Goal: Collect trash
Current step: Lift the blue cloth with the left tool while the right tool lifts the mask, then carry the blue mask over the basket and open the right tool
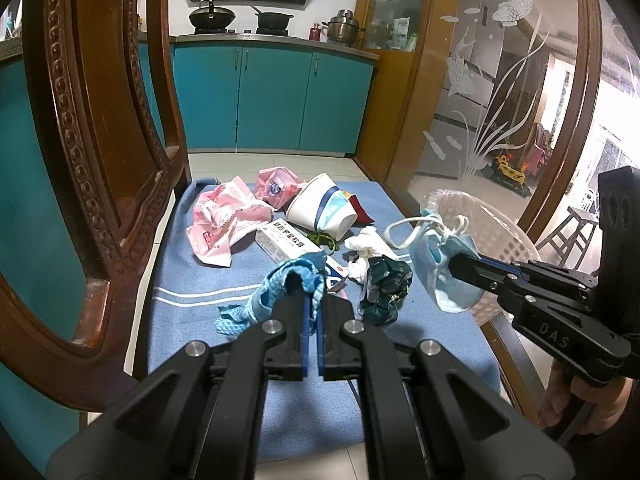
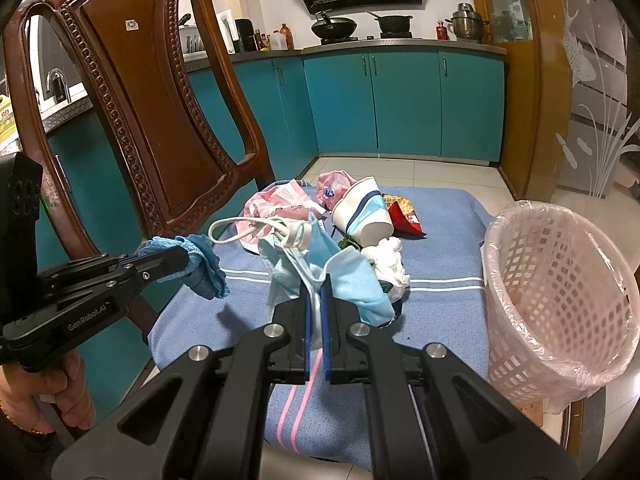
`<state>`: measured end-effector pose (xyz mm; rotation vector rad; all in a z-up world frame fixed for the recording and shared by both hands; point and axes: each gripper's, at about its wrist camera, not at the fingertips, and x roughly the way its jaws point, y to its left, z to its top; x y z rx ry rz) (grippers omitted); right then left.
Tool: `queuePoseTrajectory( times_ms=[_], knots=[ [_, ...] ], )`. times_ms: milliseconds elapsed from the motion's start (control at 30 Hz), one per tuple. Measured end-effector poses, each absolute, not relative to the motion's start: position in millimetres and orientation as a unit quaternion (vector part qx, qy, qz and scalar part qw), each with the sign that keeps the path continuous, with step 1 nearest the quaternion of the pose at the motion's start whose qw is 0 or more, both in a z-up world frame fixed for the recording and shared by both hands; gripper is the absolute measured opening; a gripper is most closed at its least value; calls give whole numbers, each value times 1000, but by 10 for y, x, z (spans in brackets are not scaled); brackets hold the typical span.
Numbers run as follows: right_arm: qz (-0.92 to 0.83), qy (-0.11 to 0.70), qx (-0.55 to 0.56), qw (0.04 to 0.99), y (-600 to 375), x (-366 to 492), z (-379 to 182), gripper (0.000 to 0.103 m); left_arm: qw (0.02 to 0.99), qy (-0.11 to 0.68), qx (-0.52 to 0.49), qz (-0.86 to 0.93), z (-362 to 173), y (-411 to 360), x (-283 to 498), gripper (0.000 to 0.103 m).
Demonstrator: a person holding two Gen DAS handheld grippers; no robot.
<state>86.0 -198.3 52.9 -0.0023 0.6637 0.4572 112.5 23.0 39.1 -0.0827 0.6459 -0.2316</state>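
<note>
- The left gripper (image 1: 313, 300) has its fingers clamped on a crumpled blue checked cloth (image 1: 280, 284), lifted above the blue striped cushion (image 1: 192, 320) on the wooden chair (image 1: 112, 160).
- The right gripper (image 2: 318, 296) pinches a light blue face mask (image 2: 320, 264) between closed fingers; the mask's white ear loops (image 2: 256, 228) dangle toward the chair back, and the mask hangs just beside the basket's rim in the left wrist view.
- The white lattice basket (image 2: 560, 300), lined with a thin clear bag, stands at the cushion's right edge, mouth open and tilted toward the grippers; bare cushion lies between it and the trash pile.
- The carved chair back rises close along the cushion's left side, hemming in the left gripper there.
- More trash lies on the cushion's far half: pink plastic bags (image 1: 224, 220), a tipped white paper cup (image 1: 320, 208), a small white box (image 1: 286, 242), crumpled white tissue (image 1: 366, 256), a dark green wrapper (image 1: 386, 288) and a red snack packet (image 2: 404, 216).
- Beyond the cushion are pale floor tiles, teal kitchen cabinets (image 1: 272, 100) and a stove with 2 pans.
</note>
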Motion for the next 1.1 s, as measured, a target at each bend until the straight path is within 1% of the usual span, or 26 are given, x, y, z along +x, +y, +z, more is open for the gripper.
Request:
queuePoseTrajectory(
  times_ms=[133, 300, 467, 567, 600, 633, 667, 700, 733, 833, 900, 967, 1033, 1100],
  knots=[
    [222, 321, -1, 921, -1991, 861, 536, 5, 941, 317, -40, -114, 391, 231, 1126, 4],
    [196, 291, 4, 937, -2210, 908, 679, 5, 941, 317, -41, -113, 396, 234, 1126, 4],
    [115, 264, 54, 956, -2904, 1160, 823, 5, 940, 318, -44, -113, 358, 264, 1120, 3],
    [66, 272, 96, 955, -3366, 1350, 740, 5, 940, 319, -42, -114, 341, 260, 1125, 3],
    [60, 282, 106, 952, -3483, 1422, 684, 8, 940, 319, -41, -115, 336, 255, 1124, 4],
    [54, 301, 116, 945, -3603, 1515, 593, 11, 939, 320, -40, -116, 334, 251, 1127, 3],
    [44, 313, 123, 941, -3689, 1572, 520, 24, 939, 322, -39, -116, 332, 239, 1129, 3],
    [25, 325, 135, 936, -3797, 1625, 441, 50, 939, 322, -38, -117, 323, 233, 1132, 3],
    [14, 325, 147, 934, -3861, 1632, 423, 58, 938, 323, -37, -117, 320, 225, 1143, 3],
    [18, 298, 190, 935, -4000, 1519, 555, 65, 938, 322, -33, -121, 301, 200, 1156, 3],
    [18, 250, 208, 946, -4039, 1341, 736, 80, 939, 318, -30, -127, 318, 162, 1154, 3],
    [3, 209, 217, 954, -4086, 1187, 833, 89, 939, 314, -29, -137, 365, 94, 1153, 3],
    [-18, 175, 229, 957, -4179, 1052, 904, 91, 936, 315, -31, -154, 425, -21, 1190, 3],
    [-29, 162, 245, 955, -4277, 997, 907, 91, 933, 310, -31, -181, 539, -244, 1250, 3]
  ],
)
